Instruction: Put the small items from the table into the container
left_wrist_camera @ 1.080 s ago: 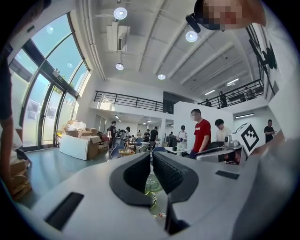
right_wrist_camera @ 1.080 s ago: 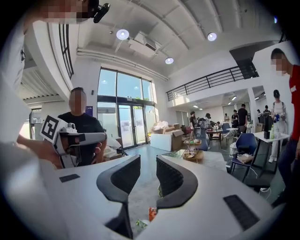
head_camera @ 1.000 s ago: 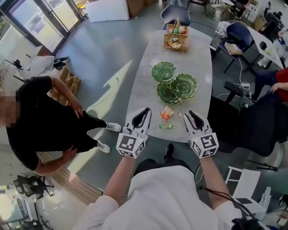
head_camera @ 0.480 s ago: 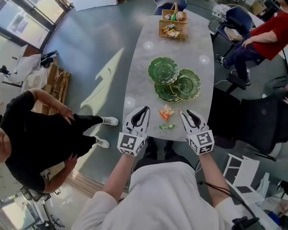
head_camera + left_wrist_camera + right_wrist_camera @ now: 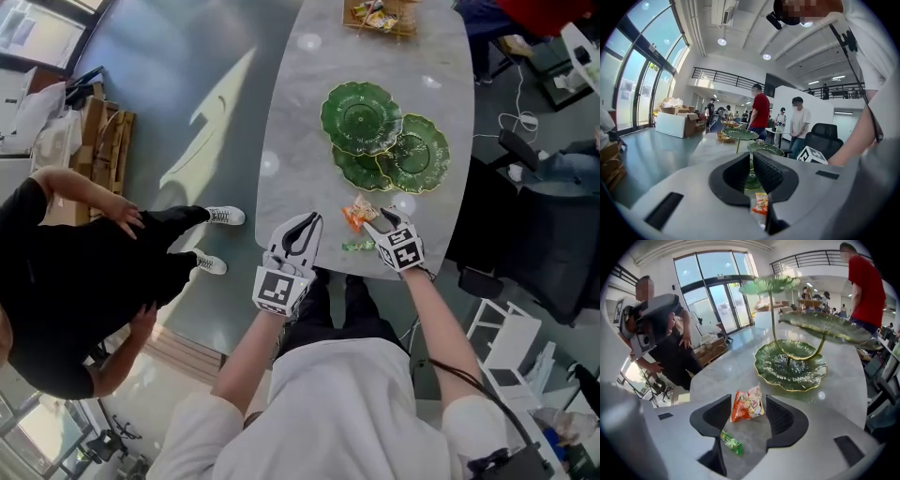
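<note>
At the near edge of the grey marble table (image 5: pixel 298 141), just in front of the person's body, both grippers point out over the top. The left gripper (image 5: pixel 309 221) hangs by the table's edge with its jaws drawn together to a thin slit, and nothing sits between them. The right gripper (image 5: pixel 748 399) tilts down over the tabletop; its jaws stand wide and are opening. An orange snack packet (image 5: pixel 747 405) lies flat on the marble between them, and neither pad presses on it. A green wrapped sweet (image 5: pixel 731 442) lies on the table a little nearer in, close beside the jaw at the left of the right gripper view, down by the jaw's base. In the head view the two small items sit near each other, the sweet closer to the table's edge than the packet.

Just past the packet stands a tiered stand of green leaf-shaped plates (image 5: pixel 384 141), its lowest plate resting on the marble and the upper ones carried on thin gold stems. At the far end of the table, well apart from the grippers, a wooden basket (image 5: pixel 380 14) holds more small packets. Off to the left, on the floor, stands a person in black (image 5: pixel 84 272); to the right of the table is a black chair (image 5: pixel 534 244)
</note>
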The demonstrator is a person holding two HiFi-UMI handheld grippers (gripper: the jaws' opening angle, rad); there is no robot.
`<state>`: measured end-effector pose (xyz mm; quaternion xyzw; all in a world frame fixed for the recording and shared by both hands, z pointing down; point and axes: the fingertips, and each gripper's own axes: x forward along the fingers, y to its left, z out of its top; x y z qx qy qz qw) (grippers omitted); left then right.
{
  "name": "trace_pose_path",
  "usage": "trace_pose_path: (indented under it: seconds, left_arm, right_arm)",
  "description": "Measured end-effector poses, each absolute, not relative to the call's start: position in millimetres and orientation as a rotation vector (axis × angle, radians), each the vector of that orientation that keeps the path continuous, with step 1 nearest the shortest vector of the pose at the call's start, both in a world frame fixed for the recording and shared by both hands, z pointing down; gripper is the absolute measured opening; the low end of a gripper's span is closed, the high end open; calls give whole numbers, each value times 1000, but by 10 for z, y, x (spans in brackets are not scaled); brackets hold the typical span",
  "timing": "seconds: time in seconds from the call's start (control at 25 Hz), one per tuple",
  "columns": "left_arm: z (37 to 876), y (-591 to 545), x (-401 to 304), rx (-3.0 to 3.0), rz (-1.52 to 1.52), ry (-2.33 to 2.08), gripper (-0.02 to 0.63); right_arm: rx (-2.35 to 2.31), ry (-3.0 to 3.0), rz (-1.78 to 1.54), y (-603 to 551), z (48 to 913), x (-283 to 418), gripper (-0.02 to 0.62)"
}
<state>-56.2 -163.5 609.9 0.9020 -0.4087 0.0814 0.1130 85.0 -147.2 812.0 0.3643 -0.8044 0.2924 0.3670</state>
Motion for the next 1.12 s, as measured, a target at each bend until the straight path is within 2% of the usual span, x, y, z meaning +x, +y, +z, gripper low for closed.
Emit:
trace_pose_path:
  seconds: [0.24, 0.28, 0.4, 0.52, 0.6, 0.88, 1.12]
  left_arm:
    - [6480, -1643, -692, 2549, 219, -1147, 19]
    - [6535, -1655, -724, 2524, 211, -1138, 90]
    - [6614, -1692, -825, 2487, 214, -1151, 97]
    - [6619, -1710, -899, 2483, 229, -1179, 97]
    - [6615, -1703, -922, 2483, 237, -1187, 97]
    - [6448, -1697, -907, 2497, 229, -1211, 97]
    - [6150, -1722, -801, 2551, 219, -1205, 97]
  right_arm:
    - [925, -1926, 868, -1550, 8698, 847, 230]
    - [919, -1912, 878, -1543, 8744, 840, 229]
    - [891, -1874, 889, -1502, 8835, 829, 225]
    - [893, -1867, 874, -1509, 8835, 828, 86]
    - [897, -1878, 867, -1519, 8786, 815, 64]
    - [846, -1942, 844, -1431, 8416, 728, 60]
    - [857, -2026, 765, -1410, 7774, 661, 57]
